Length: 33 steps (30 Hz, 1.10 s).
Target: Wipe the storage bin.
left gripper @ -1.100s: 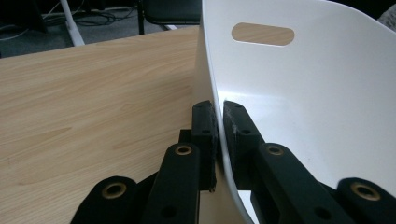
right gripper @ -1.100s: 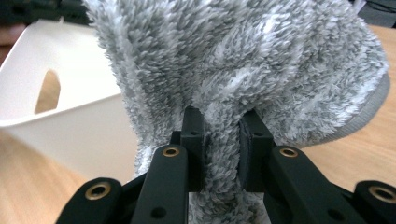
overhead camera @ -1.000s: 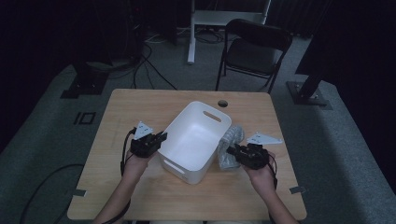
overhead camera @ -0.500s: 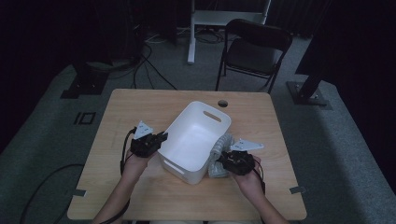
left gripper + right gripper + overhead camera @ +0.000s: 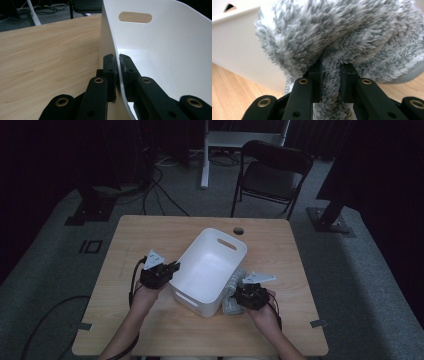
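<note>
Left gripper (image 5: 170, 268) is clamped on the wall of the white bin (image 5: 200, 270) at its 9 o'clock side; in the left gripper view both fingers (image 5: 110, 67) pinch the thin rim, apparently to steady the bin. Right gripper (image 5: 239, 295) is closed on a grey fluffy slipper (image 5: 231, 292), fingers (image 5: 315, 75) sunk into the pile. The slipper lies on the table (image 5: 150, 235) against the bin's 4 o'clock side, outside it. Judged: slipper is gripped for lifting into the bin.
</note>
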{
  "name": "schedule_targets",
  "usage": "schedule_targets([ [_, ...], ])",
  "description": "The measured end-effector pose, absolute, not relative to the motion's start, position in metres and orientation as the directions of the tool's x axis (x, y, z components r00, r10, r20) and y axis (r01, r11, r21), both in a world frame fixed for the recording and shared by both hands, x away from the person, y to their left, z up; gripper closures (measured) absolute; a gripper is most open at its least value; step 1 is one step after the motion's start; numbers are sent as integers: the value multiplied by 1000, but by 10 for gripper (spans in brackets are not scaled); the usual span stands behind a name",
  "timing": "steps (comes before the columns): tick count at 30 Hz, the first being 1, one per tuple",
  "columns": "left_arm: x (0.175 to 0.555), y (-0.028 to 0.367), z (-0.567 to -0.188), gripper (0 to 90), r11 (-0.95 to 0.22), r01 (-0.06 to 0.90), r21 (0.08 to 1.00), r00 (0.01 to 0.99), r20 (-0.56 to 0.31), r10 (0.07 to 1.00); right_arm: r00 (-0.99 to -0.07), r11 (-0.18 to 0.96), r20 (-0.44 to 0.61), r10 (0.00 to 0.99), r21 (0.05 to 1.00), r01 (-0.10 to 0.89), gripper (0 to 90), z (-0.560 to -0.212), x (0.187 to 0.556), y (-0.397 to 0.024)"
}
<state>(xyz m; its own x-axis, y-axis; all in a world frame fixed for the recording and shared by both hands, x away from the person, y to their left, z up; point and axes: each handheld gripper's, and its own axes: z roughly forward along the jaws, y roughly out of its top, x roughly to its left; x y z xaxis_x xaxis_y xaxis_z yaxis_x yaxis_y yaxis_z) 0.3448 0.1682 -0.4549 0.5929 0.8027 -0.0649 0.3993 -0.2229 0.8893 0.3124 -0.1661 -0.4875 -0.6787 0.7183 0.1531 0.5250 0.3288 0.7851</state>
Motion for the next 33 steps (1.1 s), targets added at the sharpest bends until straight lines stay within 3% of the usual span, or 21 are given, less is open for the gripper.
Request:
schedule_targets([
  [11, 345, 167, -455, 842, -223, 399, 889, 587, -61, 807, -653, 357, 196, 732, 706, 612, 754, -524, 325, -166],
  [16, 344, 167, -454, 841, -244, 392, 887, 586, -36, 810, -673, 405, 135, 728, 707, 580, 755, -511, 324, -163],
  [21, 344, 167, -454, 840, -247, 392, 886, 587, -35, 809, -694, 363, 144, 706, 768, 528, 754, -485, 320, -172],
  [25, 344, 167, -454, 842, -248, 394, 885, 594, -39, 803, -678, 251, 184, 712, 834, 491, 754, -456, 326, -186],
  [33, 344, 168, -454, 836, -247, 386, 889, 610, -45, 791, -661, 243, 179, 729, 835, 494, 755, -459, 335, -182],
])
